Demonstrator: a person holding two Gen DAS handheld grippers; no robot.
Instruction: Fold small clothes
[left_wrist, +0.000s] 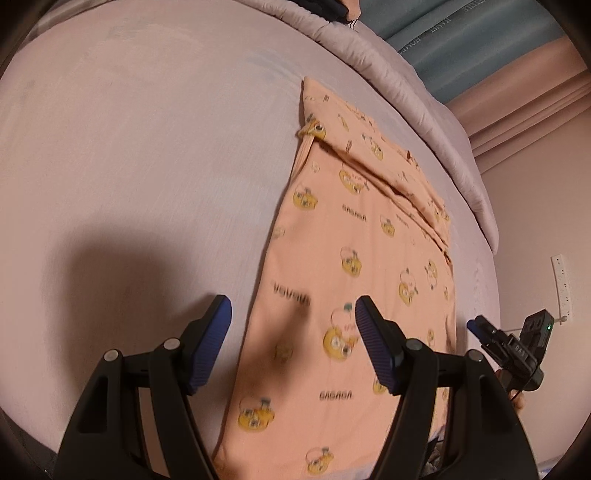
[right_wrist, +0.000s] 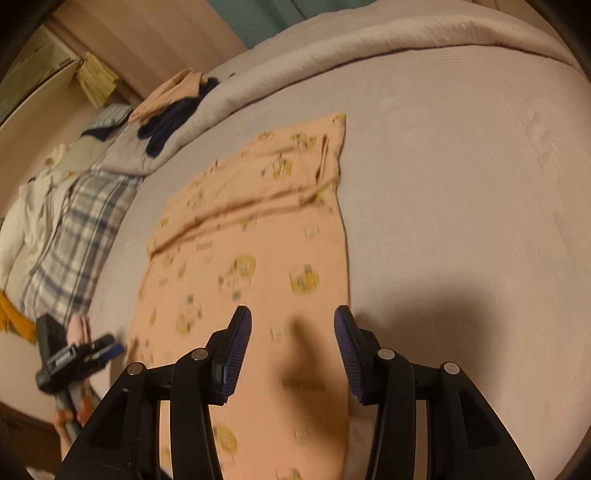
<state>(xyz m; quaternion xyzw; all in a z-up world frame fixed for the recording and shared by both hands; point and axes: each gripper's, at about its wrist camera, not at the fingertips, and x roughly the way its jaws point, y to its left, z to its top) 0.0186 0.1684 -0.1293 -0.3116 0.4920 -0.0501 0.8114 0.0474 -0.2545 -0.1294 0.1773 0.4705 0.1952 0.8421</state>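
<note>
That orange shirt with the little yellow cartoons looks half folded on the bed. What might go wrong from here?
1. Both hand-held grippers, left and right, are open and hold nothing, so the orange shirt could be picked up unevenly.
2. The folded-over flap is loose and wrinkled, and may slide open.
3. The bed sheet might get pinched with the fabric.
</note>
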